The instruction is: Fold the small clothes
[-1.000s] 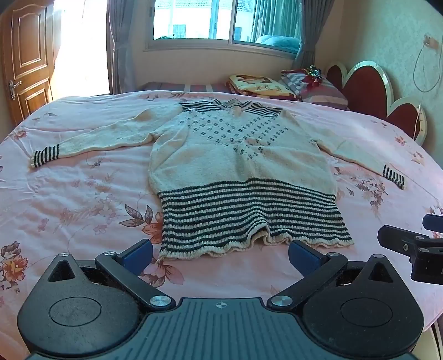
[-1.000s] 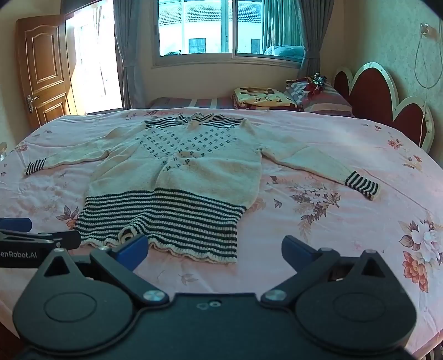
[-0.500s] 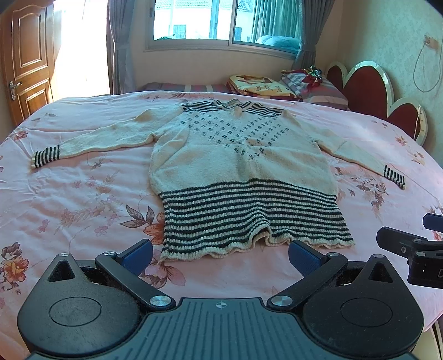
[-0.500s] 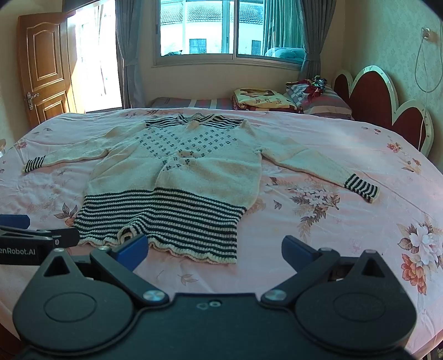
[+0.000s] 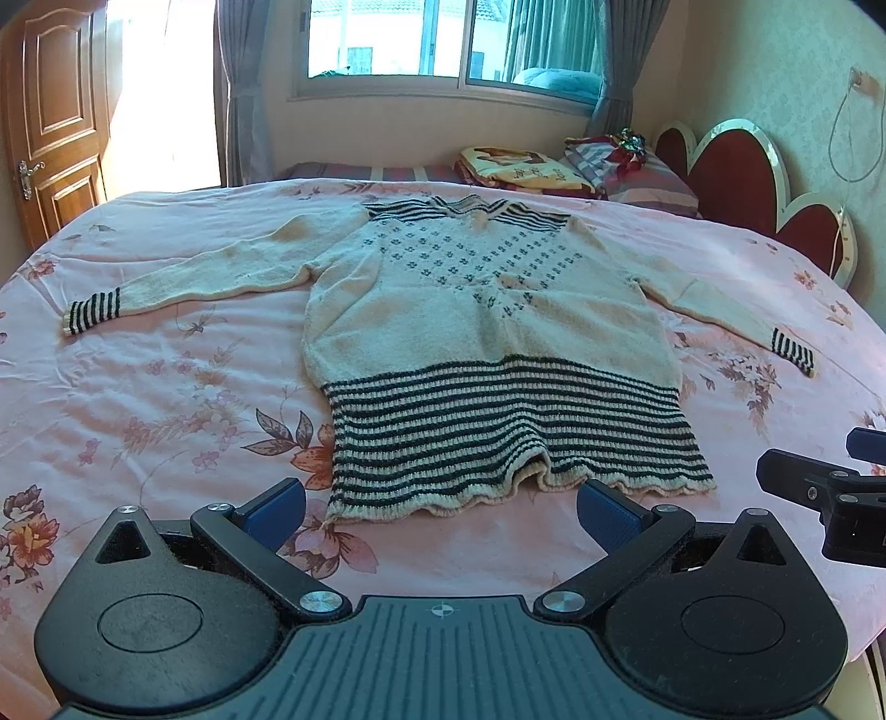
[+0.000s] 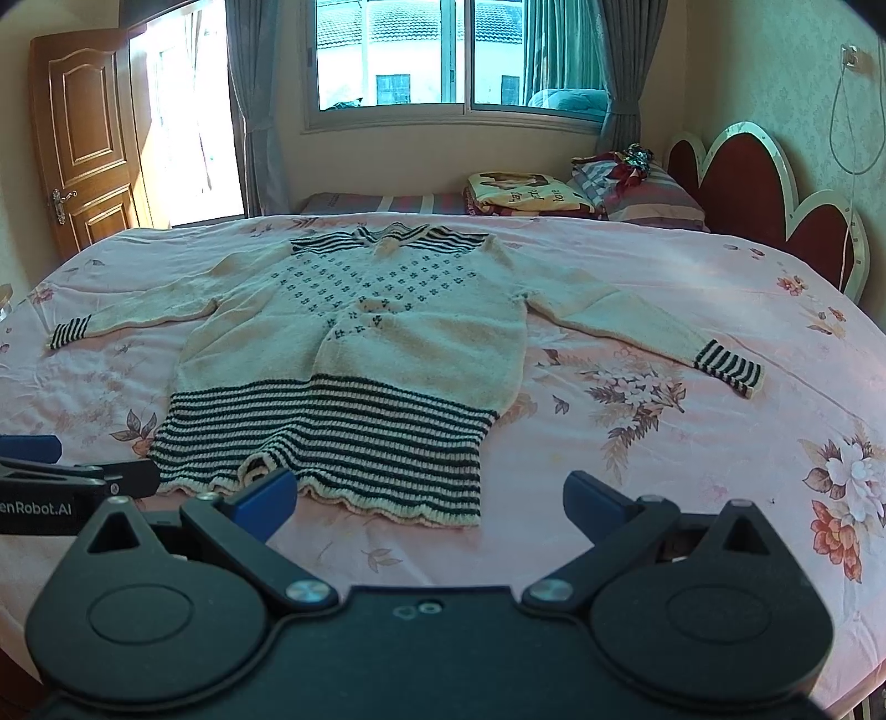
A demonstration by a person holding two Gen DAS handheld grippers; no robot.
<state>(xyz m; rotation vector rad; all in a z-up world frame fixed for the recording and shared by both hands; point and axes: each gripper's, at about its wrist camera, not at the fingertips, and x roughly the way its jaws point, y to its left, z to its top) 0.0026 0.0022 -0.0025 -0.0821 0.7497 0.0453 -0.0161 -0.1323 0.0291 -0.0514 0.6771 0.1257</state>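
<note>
A cream knit sweater (image 5: 487,327) with black stripes on hem, cuffs and collar lies flat on the pink floral bedspread (image 5: 138,387), both sleeves spread out. It also shows in the right wrist view (image 6: 360,343). My left gripper (image 5: 440,512) is open and empty, hovering just in front of the striped hem. My right gripper (image 6: 429,498) is open and empty, in front of the hem's right corner. Each gripper shows at the edge of the other's view: the right one (image 5: 819,493), the left one (image 6: 72,482).
Folded blankets and pillows (image 5: 576,171) lie at the far side of the bed by a red headboard (image 5: 747,183). A window (image 5: 443,39) and a wooden door (image 5: 50,116) stand beyond the bed.
Both grippers have stayed almost still, with only a slight drift of the views. The sweater has not moved.
</note>
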